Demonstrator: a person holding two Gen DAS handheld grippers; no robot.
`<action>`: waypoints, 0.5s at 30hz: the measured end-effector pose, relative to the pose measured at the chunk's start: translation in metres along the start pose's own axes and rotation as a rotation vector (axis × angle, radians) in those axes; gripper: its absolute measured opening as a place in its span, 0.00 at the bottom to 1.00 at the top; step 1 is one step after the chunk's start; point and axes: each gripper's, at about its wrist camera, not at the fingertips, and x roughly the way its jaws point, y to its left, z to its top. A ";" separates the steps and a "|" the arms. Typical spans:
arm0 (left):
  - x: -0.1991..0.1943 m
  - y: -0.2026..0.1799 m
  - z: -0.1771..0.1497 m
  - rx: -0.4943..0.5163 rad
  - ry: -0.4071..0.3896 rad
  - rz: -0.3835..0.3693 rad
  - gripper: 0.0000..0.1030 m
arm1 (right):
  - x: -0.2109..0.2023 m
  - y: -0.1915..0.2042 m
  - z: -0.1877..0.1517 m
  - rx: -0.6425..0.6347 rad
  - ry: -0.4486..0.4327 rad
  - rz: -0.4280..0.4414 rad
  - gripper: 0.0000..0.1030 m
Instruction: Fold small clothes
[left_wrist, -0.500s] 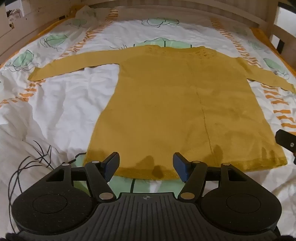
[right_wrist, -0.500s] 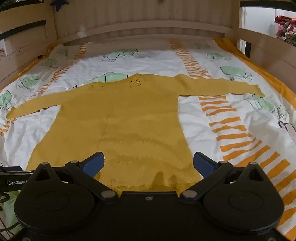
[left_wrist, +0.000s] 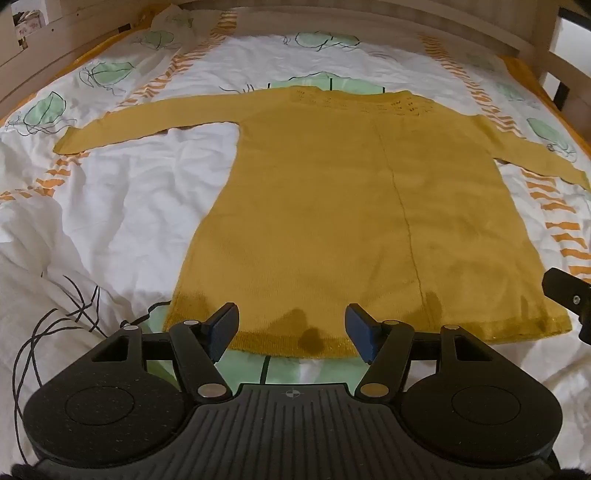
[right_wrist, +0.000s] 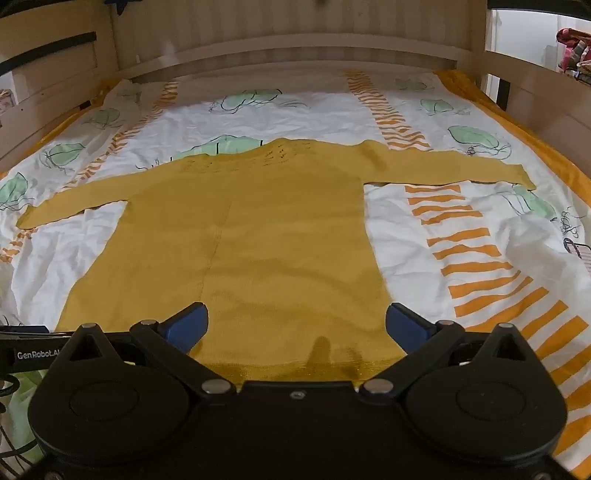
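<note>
Bedding fills both of your views: a white duvet (left_wrist: 122, 206) printed with green leaves and orange stripes, boxed in by a pale wooden bed frame (right_wrist: 280, 48). On it lies the sweater (left_wrist: 351, 206), mustard yellow, spread flat with its body in the middle of the bed, its neckline away from you and its hem (left_wrist: 291, 341) nearest you. Both sleeves run straight out to the sides; the left sleeve (left_wrist: 147, 118) ends over a rumpled patch of white, and the right sleeve (right_wrist: 450, 166) crosses an orange striped band. A thin vertical line runs down the body from the patterned yoke to the hem. Your left gripper (left_wrist: 291, 334) sits low at the hem, left of that line, jaws spread with the blue pads (left_wrist: 223, 330) either side of the hem edge and nothing between them; whether the pads touch the knit you cannot tell. Your right gripper (right_wrist: 297, 325) hangs over the right part of the hem, jaws spread wider, its pads (right_wrist: 406, 326) blue too and holding nothing; the right-hand pad sits by the sweater's side edge. A black cable (left_wrist: 55, 325) loops across the duvet at your far left.
</note>
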 end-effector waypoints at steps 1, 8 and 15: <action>0.000 0.000 0.000 0.000 0.001 0.000 0.60 | -0.002 0.001 -0.001 -0.001 0.001 0.001 0.99; 0.002 0.001 0.000 0.002 0.005 0.002 0.60 | -0.003 0.007 -0.003 -0.004 0.006 0.010 0.99; 0.003 0.000 -0.001 0.006 0.006 0.002 0.60 | -0.003 0.009 -0.003 -0.006 0.006 0.018 0.99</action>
